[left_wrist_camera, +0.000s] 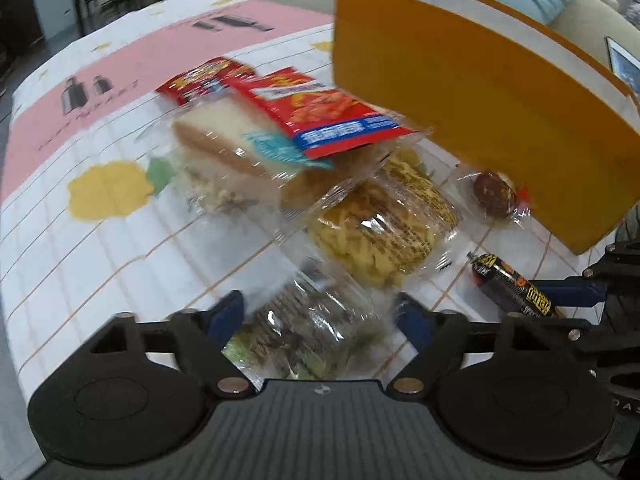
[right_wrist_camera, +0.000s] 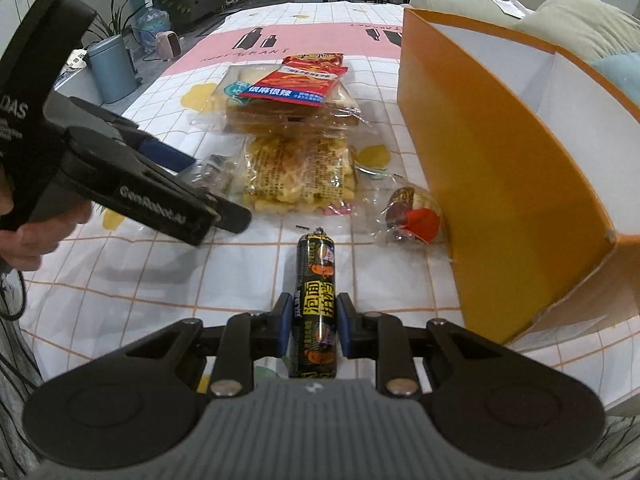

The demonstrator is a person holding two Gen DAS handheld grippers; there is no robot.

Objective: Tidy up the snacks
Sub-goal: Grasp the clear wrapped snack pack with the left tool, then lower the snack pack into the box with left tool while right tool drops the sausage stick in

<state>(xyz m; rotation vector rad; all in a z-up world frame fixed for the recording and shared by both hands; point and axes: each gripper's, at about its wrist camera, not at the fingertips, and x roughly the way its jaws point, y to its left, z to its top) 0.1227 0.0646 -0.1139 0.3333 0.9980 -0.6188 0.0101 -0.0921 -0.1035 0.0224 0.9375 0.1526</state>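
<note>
Snacks lie in a loose heap on the tablecloth (right_wrist_camera: 132, 280) beside the orange box (right_wrist_camera: 492, 184), which stands open toward the table's right edge. The right gripper (right_wrist_camera: 313, 330) has its pads closed against the sides of the black sausage (right_wrist_camera: 316, 300), which points away from the camera toward the heap. The left gripper (left_wrist_camera: 320, 316) has its fingers spread wide around a clear packet (left_wrist_camera: 312, 320); the view is blurred, so whether the pads touch the wrapper cannot be told, though a gap seems to show on both sides. Beyond the sausage sits the yellow puffs bag (right_wrist_camera: 300, 176), and behind that the wrapped bread (right_wrist_camera: 280, 108) with two red packets (right_wrist_camera: 304, 80) lying on top. A wrapped egg (right_wrist_camera: 412, 216) rests just beside the box's near wall. From the left view the sausage (left_wrist_camera: 512, 288) appears to the right, next to the box's corner.
</note>
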